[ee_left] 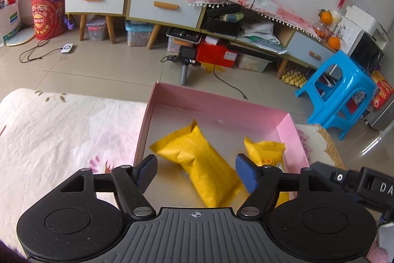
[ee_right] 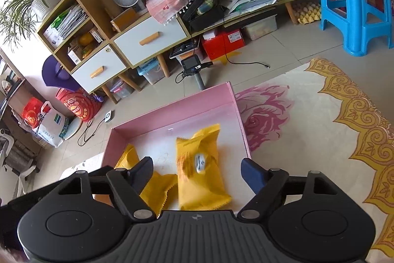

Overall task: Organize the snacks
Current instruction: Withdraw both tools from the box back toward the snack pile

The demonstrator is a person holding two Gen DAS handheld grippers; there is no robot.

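A pink box (ee_left: 216, 102) lies open on the rug and holds two yellow snack packs. In the left wrist view the larger pack (ee_left: 199, 164) lies between my left gripper's (ee_left: 196, 173) open fingers, with the second pack (ee_left: 264, 152) to its right. My right gripper's body (ee_left: 357, 181) shows at the right edge. In the right wrist view the pink box (ee_right: 172, 112) holds a printed pack (ee_right: 199, 166) between my right gripper's (ee_right: 198, 173) open fingers, and the other pack (ee_right: 155, 186) lies lower left. Neither gripper holds anything.
A floral rug (ee_right: 320, 127) lies under the box. A blue plastic stool (ee_left: 337, 90) stands to the right. A low cabinet with drawers (ee_left: 157, 4) lines the wall, with storage boxes, a red box (ee_left: 216, 56) and cables on the tile floor.
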